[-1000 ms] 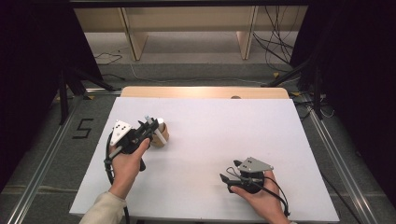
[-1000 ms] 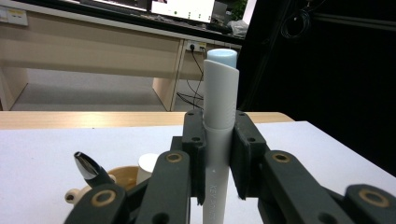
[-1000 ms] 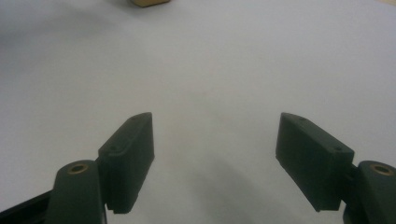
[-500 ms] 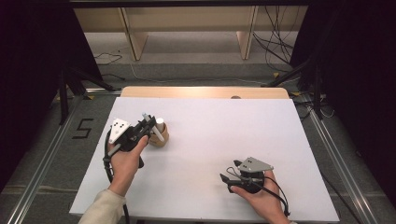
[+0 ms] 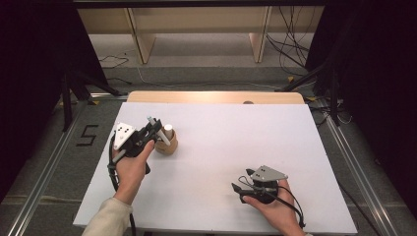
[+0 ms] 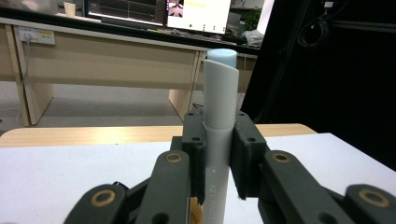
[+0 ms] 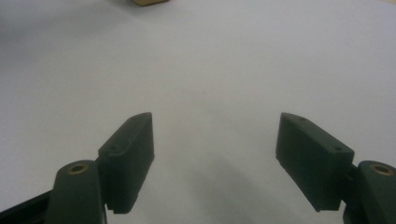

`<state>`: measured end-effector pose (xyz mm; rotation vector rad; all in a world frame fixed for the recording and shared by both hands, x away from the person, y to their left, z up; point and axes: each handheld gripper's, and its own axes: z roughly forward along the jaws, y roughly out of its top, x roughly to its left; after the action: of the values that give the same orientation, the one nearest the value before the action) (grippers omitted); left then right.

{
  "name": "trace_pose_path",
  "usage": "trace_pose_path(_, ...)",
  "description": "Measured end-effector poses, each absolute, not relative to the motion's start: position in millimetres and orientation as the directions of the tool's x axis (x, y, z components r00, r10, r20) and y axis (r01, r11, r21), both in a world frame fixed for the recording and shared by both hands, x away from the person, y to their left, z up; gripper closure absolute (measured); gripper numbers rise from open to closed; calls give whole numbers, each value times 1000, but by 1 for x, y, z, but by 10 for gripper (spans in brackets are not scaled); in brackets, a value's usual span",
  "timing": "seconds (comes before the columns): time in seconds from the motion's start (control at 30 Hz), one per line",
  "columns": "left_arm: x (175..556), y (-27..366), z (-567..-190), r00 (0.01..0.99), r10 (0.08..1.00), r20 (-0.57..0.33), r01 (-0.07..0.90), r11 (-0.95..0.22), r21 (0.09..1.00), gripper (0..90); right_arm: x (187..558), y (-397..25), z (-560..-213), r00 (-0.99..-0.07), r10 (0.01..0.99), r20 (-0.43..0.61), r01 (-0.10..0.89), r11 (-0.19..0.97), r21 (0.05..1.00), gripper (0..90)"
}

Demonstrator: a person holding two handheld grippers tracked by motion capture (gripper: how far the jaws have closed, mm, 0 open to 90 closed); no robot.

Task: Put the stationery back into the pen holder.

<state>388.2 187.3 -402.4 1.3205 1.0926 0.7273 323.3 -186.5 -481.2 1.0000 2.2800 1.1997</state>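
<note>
Here, at the lower right of the high view, our right gripper (image 5: 239, 190) rests on the white table (image 5: 236, 132) with jaws spread wide and empty. Farther up at the left, our left gripper (image 5: 153, 129) clamps a white marker (image 6: 218, 140) upright, just beside the brown cup (image 5: 168, 146).

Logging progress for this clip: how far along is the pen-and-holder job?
Done: the left tongs have gripped the white pen with the pale-blue cap. In hand: it is held upright beside the round wooden holder, which already holds another white stick. Left: whether it goes in or comes out is unclear. Right tongs rest open.
</note>
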Motion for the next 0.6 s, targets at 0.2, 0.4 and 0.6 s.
trace_pose_path(0.2, 389, 188, -401, 351, 914, -203, 149, 160, 976, 777, 324, -187, -481, -678, 735, -2, 415, 384, 825, 284)
trace_pose_path(0.4, 391, 186, -402, 332, 926, -180, 126, 146, 981, 776, 324, -187, -481, -677, 736, 0, 416, 383, 825, 284)
trace_pose_path(0.6, 395, 183, -403, 322, 933, -161, 121, 129, 984, 775, 324, -187, -481, -678, 735, 1, 416, 382, 825, 284)
